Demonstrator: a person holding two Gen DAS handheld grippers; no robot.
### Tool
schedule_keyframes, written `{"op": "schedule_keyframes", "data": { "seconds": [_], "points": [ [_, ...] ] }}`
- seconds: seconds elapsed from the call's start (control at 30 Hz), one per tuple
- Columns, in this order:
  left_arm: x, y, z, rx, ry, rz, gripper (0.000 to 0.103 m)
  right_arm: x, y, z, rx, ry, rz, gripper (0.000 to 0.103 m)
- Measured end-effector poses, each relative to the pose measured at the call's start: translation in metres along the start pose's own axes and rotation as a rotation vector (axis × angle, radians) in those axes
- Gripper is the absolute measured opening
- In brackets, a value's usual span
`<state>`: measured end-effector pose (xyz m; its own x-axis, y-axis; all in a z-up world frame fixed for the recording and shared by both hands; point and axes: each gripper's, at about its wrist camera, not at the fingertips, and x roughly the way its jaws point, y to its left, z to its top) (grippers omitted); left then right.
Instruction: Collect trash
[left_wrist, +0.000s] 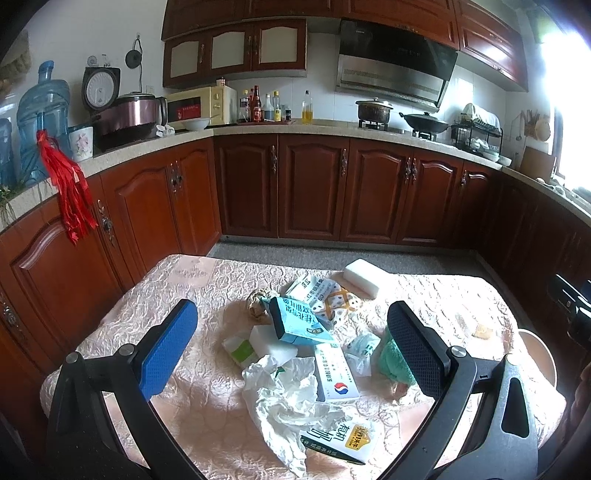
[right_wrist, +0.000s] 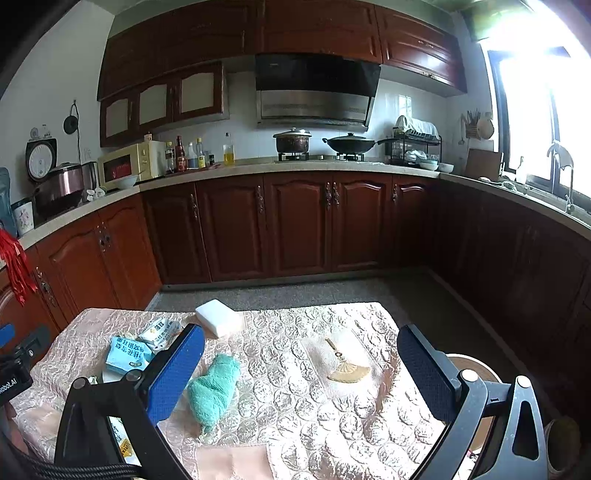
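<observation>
A pile of trash lies on the pink-clothed table (left_wrist: 207, 406): a crumpled white plastic bag (left_wrist: 284, 398), a light blue carton (left_wrist: 295, 325), a long white box (left_wrist: 338, 373), a milk carton (left_wrist: 343, 439), a printed wrapper (left_wrist: 325, 295) and a brown ball of paper (left_wrist: 258, 301). My left gripper (left_wrist: 291, 354) is open and empty, hovering above the pile. My right gripper (right_wrist: 301, 373) is open and empty over the table's right half, with a teal cloth (right_wrist: 214, 387) by its left finger. The blue carton (right_wrist: 127, 354) also shows in the right wrist view.
A white sponge block (left_wrist: 364, 275) lies at the table's far edge, also in the right wrist view (right_wrist: 218, 317). A small gold fan ornament (right_wrist: 347, 371) lies on the cloth. A round stool (right_wrist: 476, 369) stands at the right. Wooden kitchen cabinets (left_wrist: 314, 188) surround the floor.
</observation>
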<state>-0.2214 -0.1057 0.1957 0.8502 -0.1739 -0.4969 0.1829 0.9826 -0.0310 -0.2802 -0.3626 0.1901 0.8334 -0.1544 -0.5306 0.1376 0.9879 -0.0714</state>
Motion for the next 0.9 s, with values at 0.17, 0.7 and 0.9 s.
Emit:
{"op": "schedule_keyframes", "data": {
  "seconds": [0.17, 0.7, 0.9],
  "points": [
    [0.008, 0.002, -0.002, -0.003, 0.018, -0.001, 0.102, 0.008, 0.003, -0.002, -0.01, 0.018, -0.002, 0.103],
    [0.066, 0.063, -0.003, -0.066, 0.269, -0.117, 0.102, 0.088, 0.032, -0.019, -0.063, 0.288, 0.155, 0.103],
    [0.079, 0.066, -0.02, -0.132, 0.402, -0.182, 0.102, 0.141, 0.052, -0.038, -0.053, 0.525, 0.264, 0.103]
  ]
}}
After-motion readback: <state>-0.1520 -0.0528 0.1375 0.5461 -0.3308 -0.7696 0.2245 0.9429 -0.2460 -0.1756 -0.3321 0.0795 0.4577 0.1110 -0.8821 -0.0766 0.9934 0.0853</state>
